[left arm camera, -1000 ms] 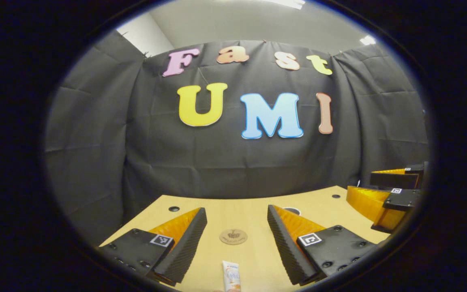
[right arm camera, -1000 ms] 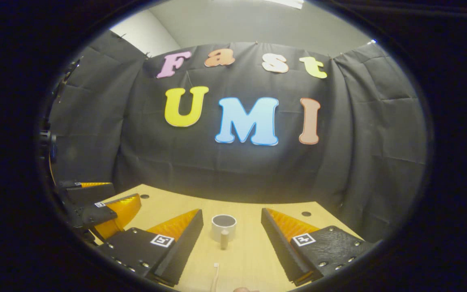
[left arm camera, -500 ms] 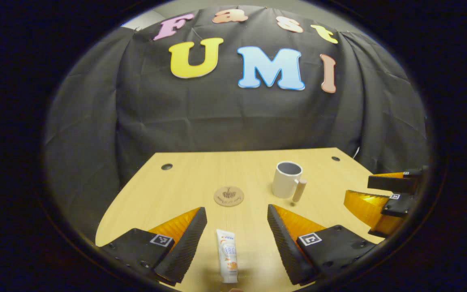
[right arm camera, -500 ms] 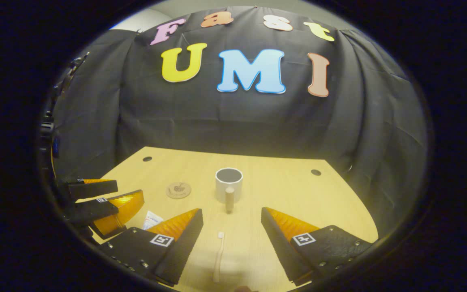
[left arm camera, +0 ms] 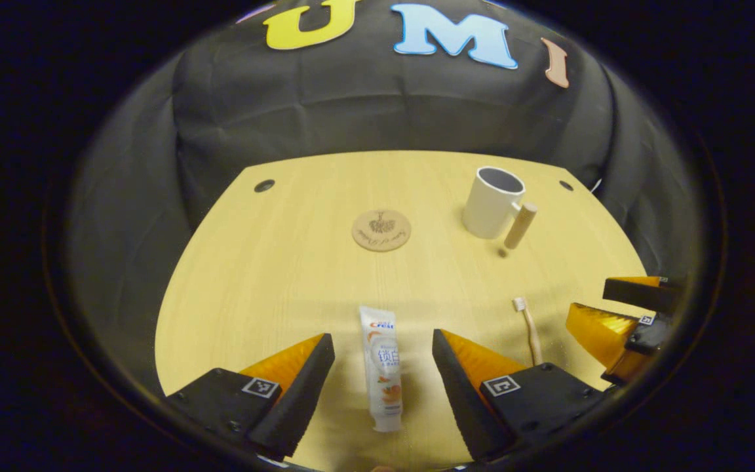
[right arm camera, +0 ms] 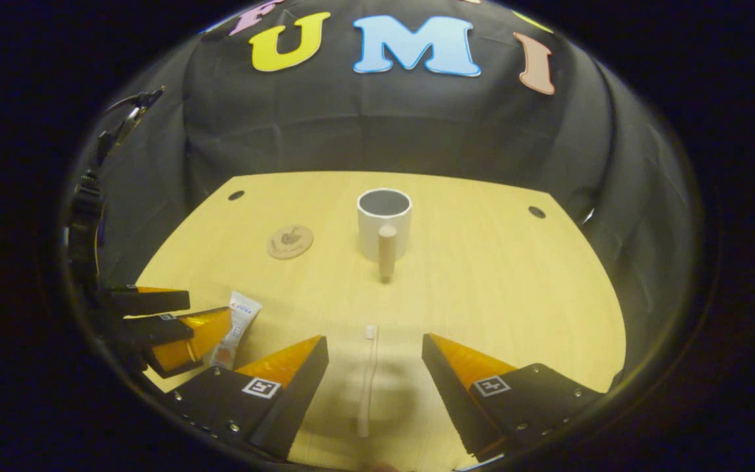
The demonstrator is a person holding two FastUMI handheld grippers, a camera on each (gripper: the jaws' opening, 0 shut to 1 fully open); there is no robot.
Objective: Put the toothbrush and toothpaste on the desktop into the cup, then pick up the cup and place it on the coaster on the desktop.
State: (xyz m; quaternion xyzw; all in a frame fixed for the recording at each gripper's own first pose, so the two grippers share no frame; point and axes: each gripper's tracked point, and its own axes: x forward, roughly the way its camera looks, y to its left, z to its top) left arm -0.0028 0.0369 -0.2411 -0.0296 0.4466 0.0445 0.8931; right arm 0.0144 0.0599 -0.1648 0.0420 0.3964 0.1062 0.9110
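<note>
A white toothpaste tube lies flat on the wooden desktop between the open fingers of my left gripper, untouched. The same tube shows in the right gripper view beside the left gripper. A pale toothbrush lies lengthwise between the open fingers of my right gripper; the toothbrush also appears in the left gripper view, next to the right gripper. A white cup with a wooden handle stands upright farther back, and the round wooden coaster lies left of it. The cup and coaster are apart.
The light wooden desktop has round cable holes near its far corners and ends at the black cloth wall. A stand with cabling rises at the left edge of the right gripper view.
Both grippers have tilted down and risen, so the desktop, cup, coaster, toothpaste and toothbrush now show in full. Both stay open; nothing on the desk has moved.
</note>
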